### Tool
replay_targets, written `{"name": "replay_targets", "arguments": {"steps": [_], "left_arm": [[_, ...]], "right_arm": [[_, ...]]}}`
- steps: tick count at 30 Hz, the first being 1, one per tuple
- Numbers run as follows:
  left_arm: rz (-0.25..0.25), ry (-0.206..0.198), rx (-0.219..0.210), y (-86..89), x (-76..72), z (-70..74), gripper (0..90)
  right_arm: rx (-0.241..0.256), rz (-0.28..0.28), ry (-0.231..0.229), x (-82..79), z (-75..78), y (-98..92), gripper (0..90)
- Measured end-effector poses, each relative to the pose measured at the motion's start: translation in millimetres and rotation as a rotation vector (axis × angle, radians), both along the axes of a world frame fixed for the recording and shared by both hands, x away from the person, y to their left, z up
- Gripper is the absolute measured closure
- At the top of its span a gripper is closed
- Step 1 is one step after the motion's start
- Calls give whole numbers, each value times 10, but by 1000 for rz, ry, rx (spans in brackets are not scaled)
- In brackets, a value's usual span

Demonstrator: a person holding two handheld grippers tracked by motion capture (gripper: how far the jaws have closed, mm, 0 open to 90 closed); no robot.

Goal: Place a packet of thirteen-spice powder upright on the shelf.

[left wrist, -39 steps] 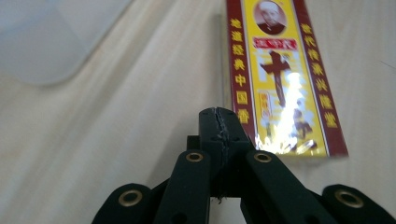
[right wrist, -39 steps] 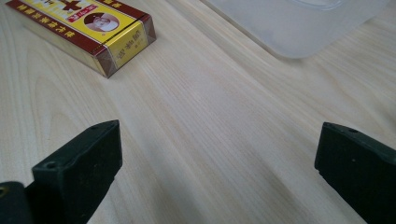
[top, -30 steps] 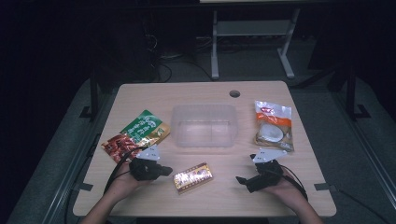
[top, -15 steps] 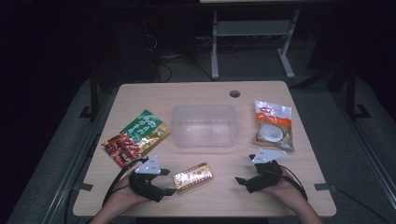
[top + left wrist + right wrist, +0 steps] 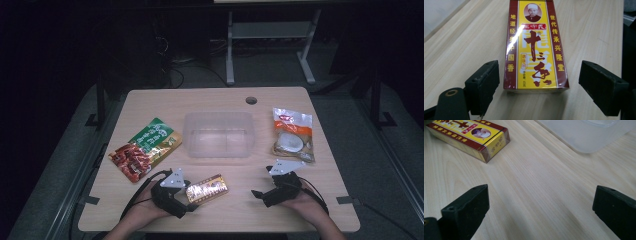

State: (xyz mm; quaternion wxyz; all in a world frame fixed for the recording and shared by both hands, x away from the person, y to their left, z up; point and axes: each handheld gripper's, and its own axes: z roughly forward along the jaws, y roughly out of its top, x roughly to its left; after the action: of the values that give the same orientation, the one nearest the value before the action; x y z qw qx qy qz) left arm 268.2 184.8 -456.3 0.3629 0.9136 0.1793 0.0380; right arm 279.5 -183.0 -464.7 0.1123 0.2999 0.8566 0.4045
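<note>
Left gripper [image 5: 537, 85], jaws spread, straddles the near end of the spice box [image 5: 535, 47]; best advance slightly, centre it, then pinch the long sides squarely.

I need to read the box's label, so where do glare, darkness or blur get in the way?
High view: dark surroundings, lit table, yellow box too small to read. Left gripper view: sharp print, a white glare streak down the box's left side. Right gripper view: box sharp, near jaws slightly soft.
</note>
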Motion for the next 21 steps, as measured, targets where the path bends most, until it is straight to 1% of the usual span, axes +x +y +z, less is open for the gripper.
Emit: {"name": "replay_targets", "arguments": {"steps": [1, 5, 14, 21], "left_arm": [[10, 5, -9, -16, -2, -15, 169], [12, 4, -6, -28, 7, -30, 210], [9, 7, 3, -53, 13, -58, 221], [16, 8, 5, -54, 21, -64, 301]], "right_arm": [[0, 0, 0, 1, -1, 0, 5], [0, -3, 3, 3, -5, 4, 5], [-1, 0, 1, 6, -7, 6, 5], [-2, -1, 1, 7, -7, 3, 5]]}}
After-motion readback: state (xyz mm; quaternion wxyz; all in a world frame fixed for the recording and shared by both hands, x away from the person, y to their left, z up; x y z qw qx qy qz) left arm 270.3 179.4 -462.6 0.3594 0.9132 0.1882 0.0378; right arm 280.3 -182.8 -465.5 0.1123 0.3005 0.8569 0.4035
